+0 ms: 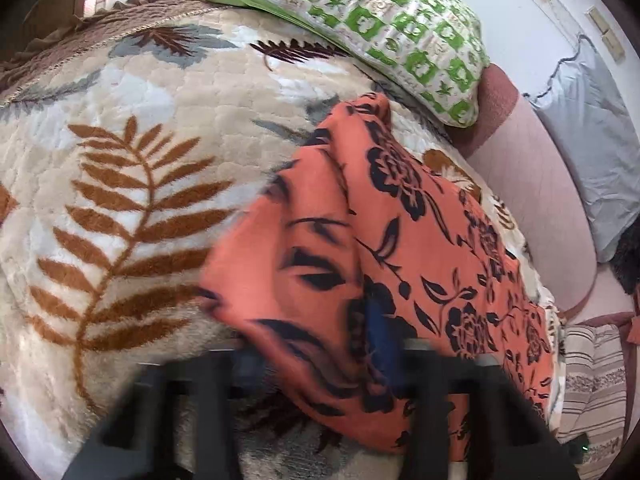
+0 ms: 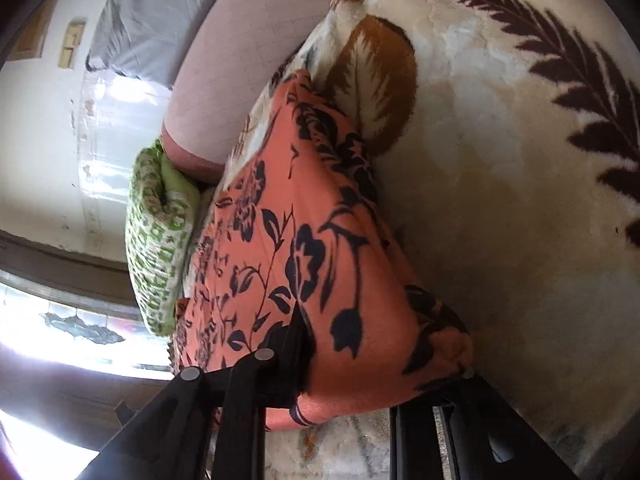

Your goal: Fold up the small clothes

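An orange garment with a black flower print [image 1: 404, 240] lies partly lifted over the cream leaf-patterned blanket [image 1: 120, 160]. My left gripper [image 1: 320, 364] is shut on the garment's near edge, and the cloth drapes over and hides the fingertips. In the right wrist view the same orange garment [image 2: 304, 248] is bunched between my right gripper's black fingers [image 2: 256, 392]. The right gripper [image 2: 344, 384] is shut on its other edge, above the blanket [image 2: 500, 200].
A green-and-white checked pillow [image 1: 384, 20] lies at the head of the bed and shows in the right wrist view [image 2: 156, 248]. A pink mattress edge [image 1: 532, 184], a grey pillow [image 1: 592, 128] and a striped cloth [image 1: 592, 380] lie to the right. A window [image 2: 60, 332] is beyond.
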`<state>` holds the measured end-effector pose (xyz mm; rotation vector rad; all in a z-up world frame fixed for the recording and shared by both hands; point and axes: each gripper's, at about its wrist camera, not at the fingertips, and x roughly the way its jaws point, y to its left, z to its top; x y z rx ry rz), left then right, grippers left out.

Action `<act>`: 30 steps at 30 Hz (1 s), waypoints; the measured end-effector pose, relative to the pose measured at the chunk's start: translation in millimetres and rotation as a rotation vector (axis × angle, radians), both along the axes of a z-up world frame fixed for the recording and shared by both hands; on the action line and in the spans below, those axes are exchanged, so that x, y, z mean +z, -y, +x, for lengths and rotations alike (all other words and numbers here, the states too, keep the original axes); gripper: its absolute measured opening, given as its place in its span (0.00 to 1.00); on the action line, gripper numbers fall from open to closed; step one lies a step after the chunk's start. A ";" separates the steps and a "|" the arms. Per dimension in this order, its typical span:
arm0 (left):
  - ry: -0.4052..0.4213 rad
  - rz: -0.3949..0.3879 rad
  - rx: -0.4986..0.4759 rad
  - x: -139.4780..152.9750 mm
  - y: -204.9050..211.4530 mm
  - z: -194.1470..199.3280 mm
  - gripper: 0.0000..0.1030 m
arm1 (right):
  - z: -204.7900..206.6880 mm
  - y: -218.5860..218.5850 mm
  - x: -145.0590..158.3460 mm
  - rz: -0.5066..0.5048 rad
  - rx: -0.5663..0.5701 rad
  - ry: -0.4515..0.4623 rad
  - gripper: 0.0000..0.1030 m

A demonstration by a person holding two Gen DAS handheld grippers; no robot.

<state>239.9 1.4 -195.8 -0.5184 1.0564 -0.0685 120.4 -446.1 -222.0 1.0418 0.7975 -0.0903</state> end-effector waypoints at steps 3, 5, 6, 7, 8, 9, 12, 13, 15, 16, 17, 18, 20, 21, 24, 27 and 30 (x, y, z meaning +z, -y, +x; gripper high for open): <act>0.031 -0.001 -0.015 8.2 0.4 -1.9 0.21 | -2.5 -22.1 36.2 -0.233 0.050 0.069 0.15; 0.070 0.032 -0.037 19.7 4.3 -6.2 0.19 | -8.9 -31.1 50.2 -0.292 0.067 0.102 0.15; 0.088 0.040 -0.046 27.8 6.0 -9.2 0.19 | -13.7 -31.5 52.9 -0.290 0.067 0.109 0.14; 0.099 0.040 -0.054 33.9 7.0 -10.9 0.18 | -19.3 -31.2 54.7 -0.287 0.067 0.112 0.14; 0.110 0.040 -0.065 41.1 6.5 -15.5 0.18 | -28.2 -31.8 58.0 -0.292 0.067 0.109 0.14; 0.120 0.046 -0.083 48.7 6.4 -21.9 0.18 | -34.5 -31.0 60.0 -0.294 0.067 0.107 0.14; 0.126 0.069 -0.140 63.1 2.8 -47.0 0.18 | -59.3 -28.9 71.9 -0.266 0.055 0.103 0.14; 0.125 0.074 -0.155 65.7 1.0 -56.2 0.18 | -68.3 -29.2 76.4 -0.262 0.053 0.105 0.14; 0.123 0.086 -0.178 67.9 -7.8 -80.9 0.18 | -94.4 -31.7 82.5 -0.258 0.064 0.103 0.14; 0.121 0.087 -0.186 68.4 -12.8 -94.0 0.18 | -105.0 -34.1 81.6 -0.252 0.069 0.095 0.14; 0.119 0.084 -0.189 67.9 -18.1 -108.2 0.18 | -117.7 -35.3 80.0 -0.236 0.074 0.084 0.14; 0.109 0.085 -0.193 65.0 -23.9 -124.8 0.18 | -129.3 -36.8 76.5 -0.213 0.076 0.067 0.14; 0.084 0.082 -0.191 55.8 -31.7 -149.2 0.19 | -154.4 -38.6 66.2 -0.163 0.077 0.027 0.14; 0.071 0.090 -0.192 48.1 -34.4 -161.2 0.19 | -160.7 -39.6 62.2 -0.151 0.082 0.011 0.14; 0.022 0.095 -0.198 20.4 -43.3 -177.8 0.26 | -177.4 -43.3 46.6 -0.106 0.106 -0.077 0.18; -0.006 -0.019 -0.130 7.0 -59.7 -178.5 0.39 | -186.2 -40.0 37.3 -0.041 0.090 -0.170 0.25; 0.003 -0.031 -0.155 14.5 -66.4 -181.7 0.47 | -198.8 -48.1 45.2 -0.049 0.131 -0.188 0.39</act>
